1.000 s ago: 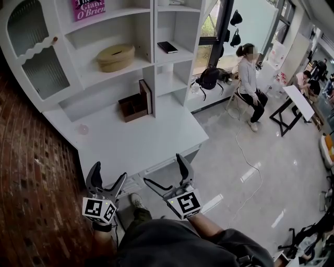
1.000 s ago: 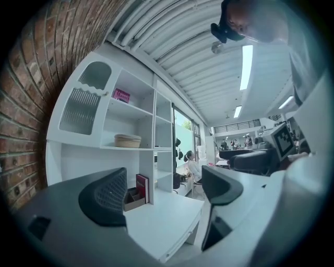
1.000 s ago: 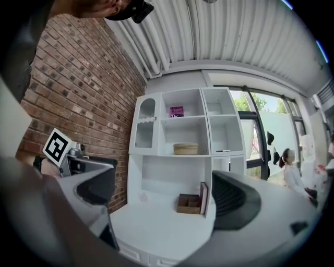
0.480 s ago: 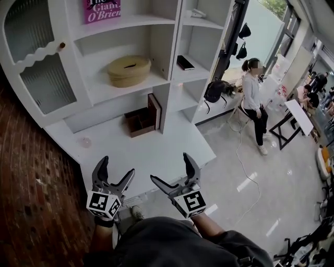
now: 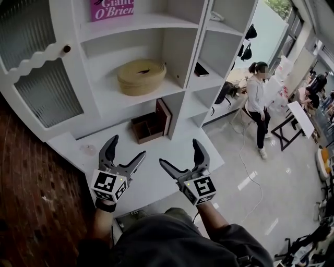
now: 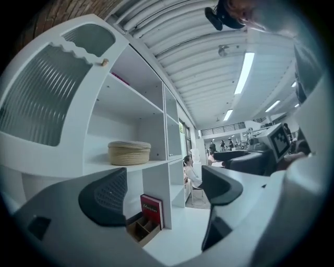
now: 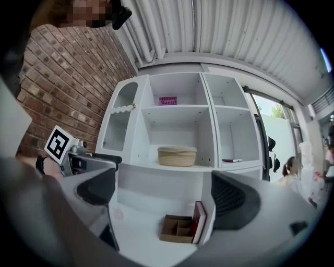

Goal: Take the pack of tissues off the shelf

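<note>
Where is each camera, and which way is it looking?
Head view: on the person's head, facing steeply down at the shelf; shows the left claw and right claw.
Left gripper view: rides the left claw, looks along its open jaws at the basket and book.
Right gripper view: rides the right claw, faces the shelf head-on through open jaws.
All three share the basket and book.

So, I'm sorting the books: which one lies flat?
The dark book on the right-hand shelf; the red book and the pink book stand upright.
</note>
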`<state>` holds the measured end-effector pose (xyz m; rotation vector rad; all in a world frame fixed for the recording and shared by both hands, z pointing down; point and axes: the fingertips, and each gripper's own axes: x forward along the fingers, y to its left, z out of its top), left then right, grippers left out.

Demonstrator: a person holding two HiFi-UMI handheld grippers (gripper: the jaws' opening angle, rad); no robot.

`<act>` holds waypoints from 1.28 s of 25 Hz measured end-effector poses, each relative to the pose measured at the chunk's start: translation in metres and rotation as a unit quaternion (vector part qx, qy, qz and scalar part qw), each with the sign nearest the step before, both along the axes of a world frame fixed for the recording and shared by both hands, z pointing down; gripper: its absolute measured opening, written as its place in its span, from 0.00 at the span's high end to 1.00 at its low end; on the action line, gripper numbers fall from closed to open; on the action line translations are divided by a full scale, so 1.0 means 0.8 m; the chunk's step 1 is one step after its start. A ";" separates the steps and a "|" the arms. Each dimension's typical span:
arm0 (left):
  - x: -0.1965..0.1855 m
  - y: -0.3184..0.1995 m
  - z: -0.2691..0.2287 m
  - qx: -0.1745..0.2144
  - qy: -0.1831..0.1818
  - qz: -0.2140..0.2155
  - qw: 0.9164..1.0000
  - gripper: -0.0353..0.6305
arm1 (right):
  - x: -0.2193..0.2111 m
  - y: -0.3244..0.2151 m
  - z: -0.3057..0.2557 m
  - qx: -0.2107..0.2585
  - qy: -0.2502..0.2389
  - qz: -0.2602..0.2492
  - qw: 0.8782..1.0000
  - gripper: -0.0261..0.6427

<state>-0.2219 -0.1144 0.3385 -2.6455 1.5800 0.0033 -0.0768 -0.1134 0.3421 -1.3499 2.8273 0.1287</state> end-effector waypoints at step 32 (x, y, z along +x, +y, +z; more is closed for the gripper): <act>-0.042 -0.277 -0.051 -0.096 -0.033 -0.131 0.986 0.28 | -0.090 -0.355 -0.052 -0.053 0.067 -0.154 0.984 0.11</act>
